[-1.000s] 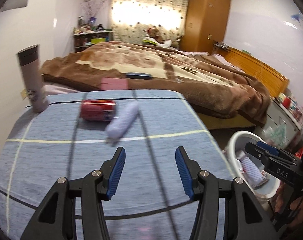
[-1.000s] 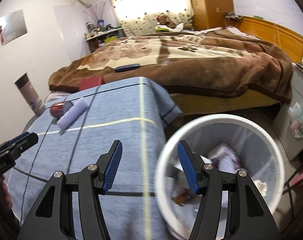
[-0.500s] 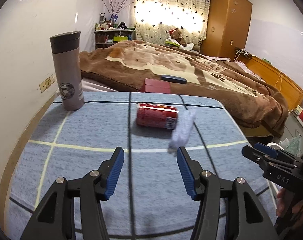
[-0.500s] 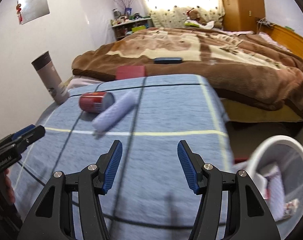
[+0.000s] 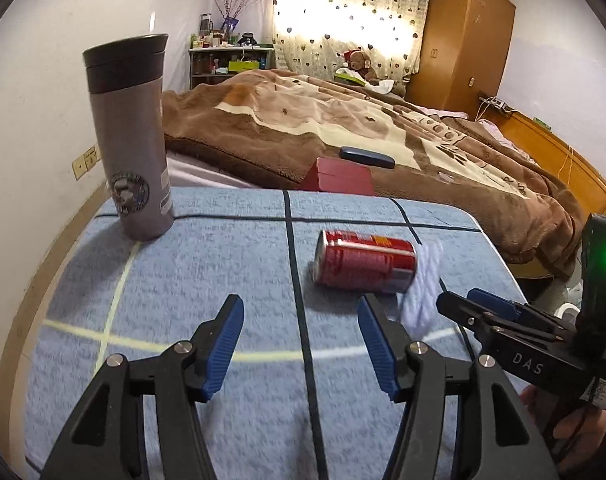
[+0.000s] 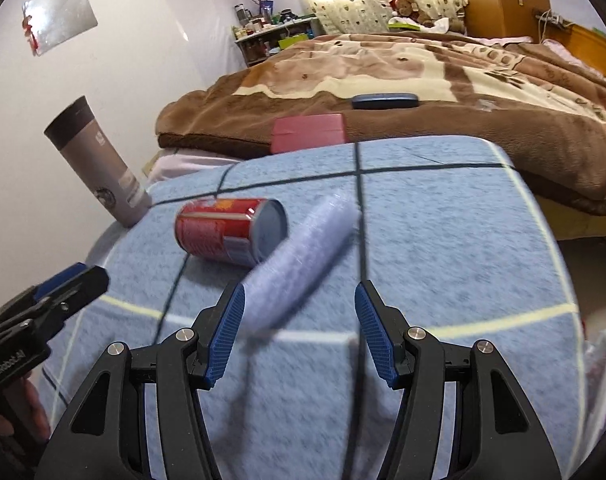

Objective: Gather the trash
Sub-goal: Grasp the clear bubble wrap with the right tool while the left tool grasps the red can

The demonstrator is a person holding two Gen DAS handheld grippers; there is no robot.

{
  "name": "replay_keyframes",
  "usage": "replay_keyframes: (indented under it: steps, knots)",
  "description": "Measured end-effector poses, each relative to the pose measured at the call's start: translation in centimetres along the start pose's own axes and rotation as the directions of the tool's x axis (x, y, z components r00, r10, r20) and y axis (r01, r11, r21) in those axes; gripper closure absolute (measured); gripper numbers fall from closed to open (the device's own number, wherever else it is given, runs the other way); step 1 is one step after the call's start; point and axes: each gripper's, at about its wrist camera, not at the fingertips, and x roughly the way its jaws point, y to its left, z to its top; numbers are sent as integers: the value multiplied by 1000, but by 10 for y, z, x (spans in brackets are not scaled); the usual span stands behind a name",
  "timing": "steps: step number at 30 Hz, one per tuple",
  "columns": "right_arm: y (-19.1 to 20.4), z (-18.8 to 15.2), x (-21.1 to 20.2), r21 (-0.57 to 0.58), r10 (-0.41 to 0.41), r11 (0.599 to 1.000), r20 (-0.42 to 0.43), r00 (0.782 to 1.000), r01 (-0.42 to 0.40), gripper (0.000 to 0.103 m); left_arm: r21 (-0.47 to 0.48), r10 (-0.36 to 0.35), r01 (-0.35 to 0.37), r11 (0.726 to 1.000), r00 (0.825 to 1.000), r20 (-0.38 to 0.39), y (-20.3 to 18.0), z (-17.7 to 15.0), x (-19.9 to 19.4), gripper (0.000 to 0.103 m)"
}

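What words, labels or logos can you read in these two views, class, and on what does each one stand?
"DAS": on the right tongs, seen from the left wrist.
"GenRobot.AI": on the left tongs, seen from the right wrist.
Red can: white print and a label, too blurred to read.
Grey tumbler: round emblem and a side label, too small to read.

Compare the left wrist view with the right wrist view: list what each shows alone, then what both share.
Left wrist view only: the tall wooden wardrobe and wall socket. Right wrist view only: the shiny silver sheet on the wall. Both: the red soda can lying on its side, pale lilac plastic-wrapped roll, grey travel mug, and blue checked cloth.
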Motion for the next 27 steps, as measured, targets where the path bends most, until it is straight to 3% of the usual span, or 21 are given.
replay_keyframes:
  steps: [7, 12, 14, 16, 18, 21, 23, 27]
  knots:
    - [-1, 11, 22, 33, -85, 996, -35, 996, 86, 44, 33, -11, 11, 999, 1000, -2, -1, 14, 15, 42]
    - [-3, 9, 29, 53, -48, 997, -77, 996, 52, 44, 49, -23, 24, 999, 1000, -22, -5, 23, 30, 41]
    - [-3, 10, 28, 50, -49, 997, -75, 996, 53, 55, 65, -40, 42, 997, 999, -27, -8, 26, 34, 41]
    - [-4, 10, 26, 54, -33, 998, -74, 997, 37, 74, 74, -53, 57, 996, 998, -45, -10, 29, 40, 41]
    - [-6, 10, 22, 56, -34, 998, -76, 996, 39, 81, 123, -54, 61, 991, 997, -56, -18, 30, 43, 41]
    - [-6, 9, 15, 10, -73, 997, -69, 995, 74, 84, 225, -82, 98, 969, 994, -77, -31, 28, 42, 39]
    - [-11, 8, 9, 5, -76, 997, -67, 995, 77, 84, 295, -58, 78, 952, 995, -77, -37, 29, 43, 36]
    - [-25, 7, 3, 20, -84, 996, -67, 994, 85, 84, 357, -65, 88, 930, 995, -75, -44, 35, 47, 35]
